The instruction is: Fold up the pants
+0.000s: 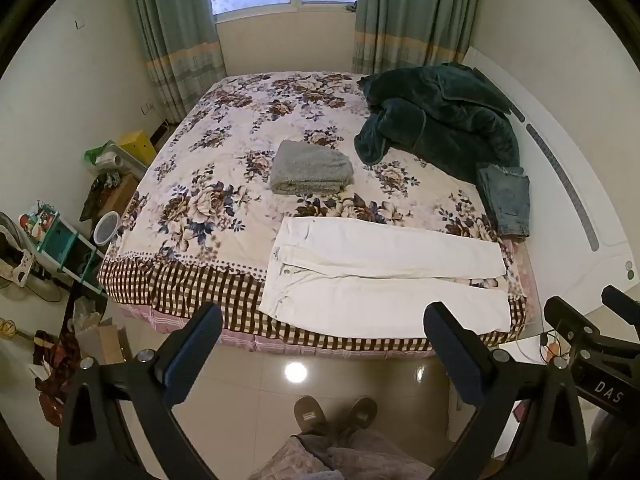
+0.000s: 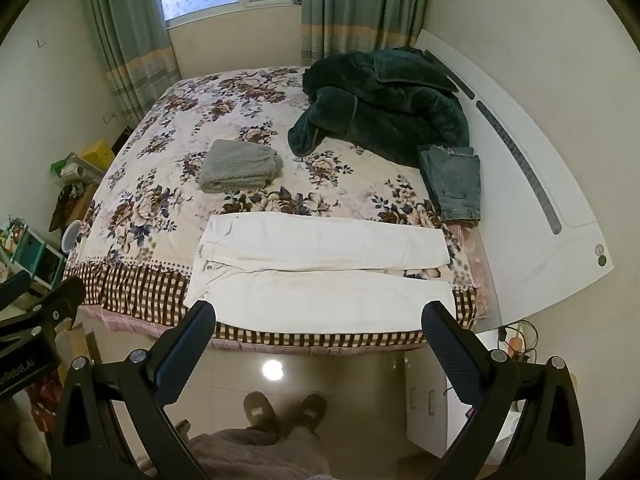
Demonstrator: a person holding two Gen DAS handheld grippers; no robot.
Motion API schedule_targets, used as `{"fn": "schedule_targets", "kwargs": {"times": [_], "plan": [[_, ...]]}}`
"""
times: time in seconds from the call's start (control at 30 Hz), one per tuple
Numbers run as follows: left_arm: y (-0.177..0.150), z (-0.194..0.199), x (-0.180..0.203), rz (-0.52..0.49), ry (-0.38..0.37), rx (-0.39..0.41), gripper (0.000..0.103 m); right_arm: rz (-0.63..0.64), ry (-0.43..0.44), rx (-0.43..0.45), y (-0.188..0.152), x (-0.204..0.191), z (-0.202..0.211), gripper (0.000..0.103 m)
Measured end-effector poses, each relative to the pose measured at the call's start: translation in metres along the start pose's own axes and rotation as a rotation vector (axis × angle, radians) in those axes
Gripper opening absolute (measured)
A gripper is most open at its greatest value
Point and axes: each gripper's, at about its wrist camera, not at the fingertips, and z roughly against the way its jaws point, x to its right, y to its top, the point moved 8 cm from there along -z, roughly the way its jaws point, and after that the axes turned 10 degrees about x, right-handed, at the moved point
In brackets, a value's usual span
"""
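White pants (image 1: 384, 276) (image 2: 320, 272) lie flat along the near edge of the bed, waist to the left, both legs stretched to the right side by side. My left gripper (image 1: 322, 320) hangs open above the floor, short of the bed's edge, with nothing between its fingers. My right gripper (image 2: 320, 318) is likewise open and empty, held just before the near leg of the pants. The right gripper's body shows at the right edge of the left wrist view.
The bed (image 1: 224, 184) has a floral cover with a checked border. On it lie a folded grey towel (image 1: 310, 168), a dark green blanket heap (image 1: 440, 120) and folded jeans (image 1: 506, 200). A white headboard (image 1: 560, 184) stands right. Clutter and shelves crowd the left floor. A person's slippered feet (image 1: 336, 408) stand below.
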Motion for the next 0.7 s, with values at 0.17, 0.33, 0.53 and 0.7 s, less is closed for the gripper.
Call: {"fn": "schedule_targets", "kwargs": {"times": [0.17, 0.33, 0.53, 0.7], "plan": [[0.000, 0.001, 0.000, 0.001, 0.001, 0.002, 0.103, 0.001, 0.001, 0.000, 0.001, 0.001, 0.002, 0.103], [0.004, 0.004, -0.010, 0.002, 0.002, 0.004, 0.103, 0.003, 0.001, 0.003, 0.002, 0.001, 0.003, 0.103], [0.006, 0.005, -0.011, 0.004, -0.001, 0.005, 0.103, 0.003, 0.001, 0.002, 0.001, 0.000, 0.003, 0.103], [0.007, 0.005, -0.014, 0.004, 0.001, 0.007, 0.103, 0.003, 0.002, 0.002, 0.000, -0.001, 0.003, 0.103]]}}
